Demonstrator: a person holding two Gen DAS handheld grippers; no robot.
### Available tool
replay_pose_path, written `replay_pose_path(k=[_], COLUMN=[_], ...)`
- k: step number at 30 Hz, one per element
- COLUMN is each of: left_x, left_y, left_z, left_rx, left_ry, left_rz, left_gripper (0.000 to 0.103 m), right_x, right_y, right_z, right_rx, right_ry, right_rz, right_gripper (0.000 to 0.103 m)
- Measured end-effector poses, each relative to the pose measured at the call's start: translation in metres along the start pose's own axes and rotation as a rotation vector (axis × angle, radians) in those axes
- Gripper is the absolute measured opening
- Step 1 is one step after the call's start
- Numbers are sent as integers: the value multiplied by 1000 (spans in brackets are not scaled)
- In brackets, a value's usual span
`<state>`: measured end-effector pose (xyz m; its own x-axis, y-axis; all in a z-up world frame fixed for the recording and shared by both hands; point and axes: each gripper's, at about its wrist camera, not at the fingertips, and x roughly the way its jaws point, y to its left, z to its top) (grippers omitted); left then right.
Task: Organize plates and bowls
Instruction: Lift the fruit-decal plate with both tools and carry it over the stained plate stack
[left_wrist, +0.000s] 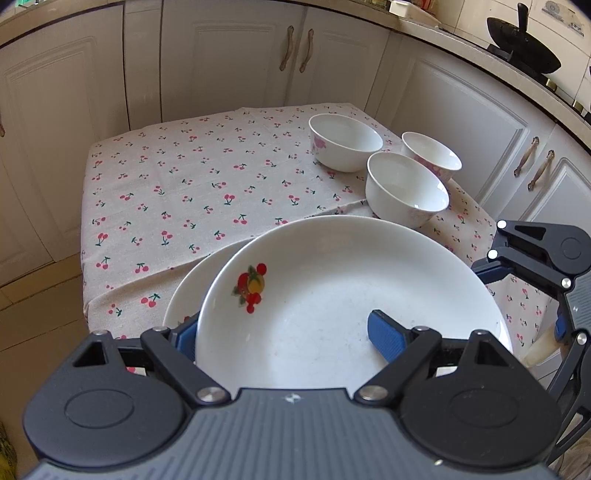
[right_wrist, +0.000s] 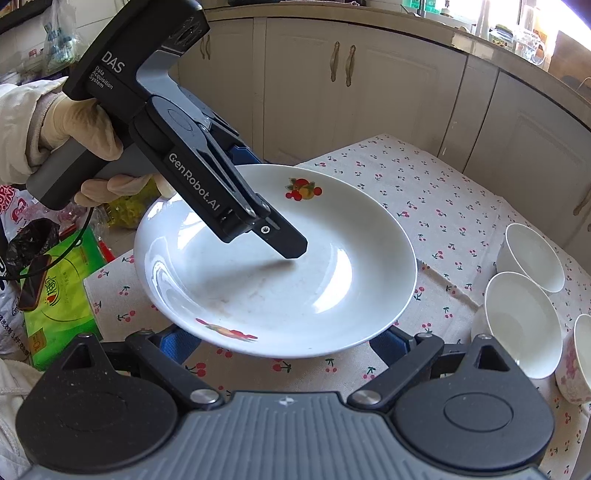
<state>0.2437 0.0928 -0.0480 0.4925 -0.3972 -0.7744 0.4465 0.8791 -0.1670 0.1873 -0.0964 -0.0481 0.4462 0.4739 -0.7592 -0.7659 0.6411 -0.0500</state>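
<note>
fruit-print plate (right_wrist: 280, 288) held over cherry tablecloth (left_wrist: 184, 184)
left gripper (left_wrist: 286, 336) clamped on its rim; right gripper (right_wrist: 282, 343) jaws apart under its near edge.

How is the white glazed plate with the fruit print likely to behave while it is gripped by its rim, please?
The white glazed plate with the fruit print looks rigid ceramic, so it should not flex. Its glossy reflections suggest a slippery surface. The left gripper clamps only one edge, so it may tilt, and would likely chip if dropped.

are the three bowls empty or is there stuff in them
Empty: the left wrist view looks into all three bowls and shows only bare white insides. All three stand upright on the cloth.
</note>
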Motion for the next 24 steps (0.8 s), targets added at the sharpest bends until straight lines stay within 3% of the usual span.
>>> replay_pose_path(k=[24], left_x=[23], left_y=[12], left_z=[-3], left_rx=[-27], left_ry=[80], left_rz=[-32], left_gripper=[89], right_x=[13], right_y=[-5], right_z=[-2], right_rx=[20], right_ry=[56], right_rz=[-6], right_gripper=[99])
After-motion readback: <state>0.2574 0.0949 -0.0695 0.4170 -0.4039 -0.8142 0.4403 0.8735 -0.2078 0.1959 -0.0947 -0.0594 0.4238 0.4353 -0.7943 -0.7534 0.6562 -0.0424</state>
